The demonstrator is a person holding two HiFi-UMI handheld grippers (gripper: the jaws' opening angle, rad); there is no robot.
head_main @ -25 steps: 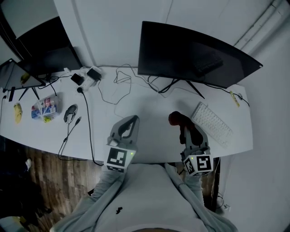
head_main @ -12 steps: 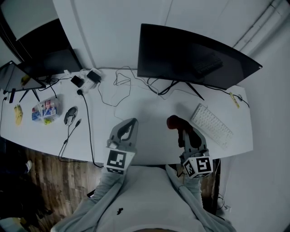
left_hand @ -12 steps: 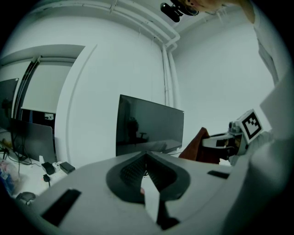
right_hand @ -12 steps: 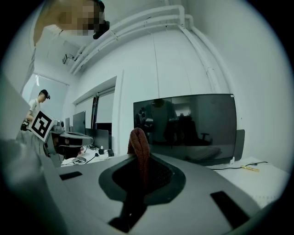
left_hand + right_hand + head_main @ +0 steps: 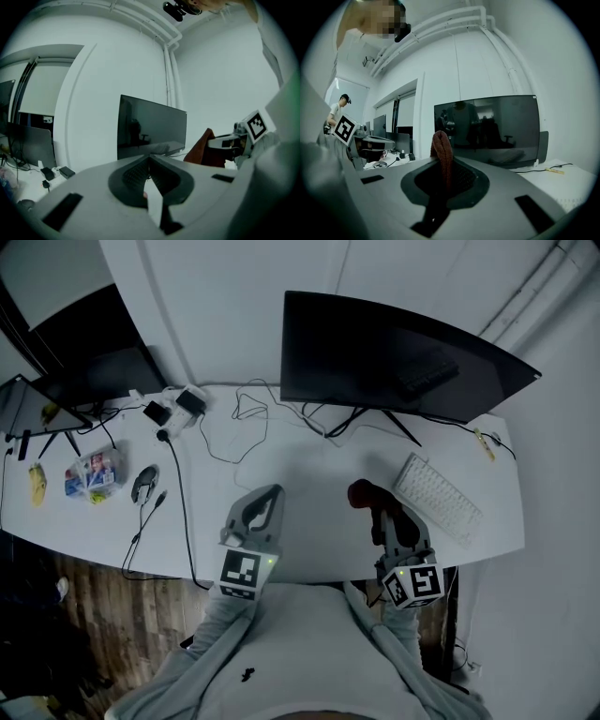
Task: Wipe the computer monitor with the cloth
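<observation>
At the left of the bench [image 5: 309, 465] lies a mouse [image 5: 143, 484], no part of the job; the left tongs [image 5: 269, 493] hover low over the near edge, pressed together with nothing between them, idle by the look of it; to their right, and apart from them, the right tongs [image 5: 373, 505] pinch the cloth [image 5: 361, 492], a red-brown wad that stands up out of the tips; the right gripper view shows it upright between the jaws with the monitor [image 5: 394, 352] straight ahead; the monitor stands at the back of the bench, dark, well apart from the cloth; a keyboard [image 5: 438, 499] lies slantwise just right of the right tongs.

I judge the step in hand to be the carry: cloth gripped, screen not yet touched; the next move calls for bringing the cloth forward and up to the glass, meeting it flat and lightly, then sweeping across; too hard a push might rock the screen on its thin stand [image 5: 405, 427].
</observation>
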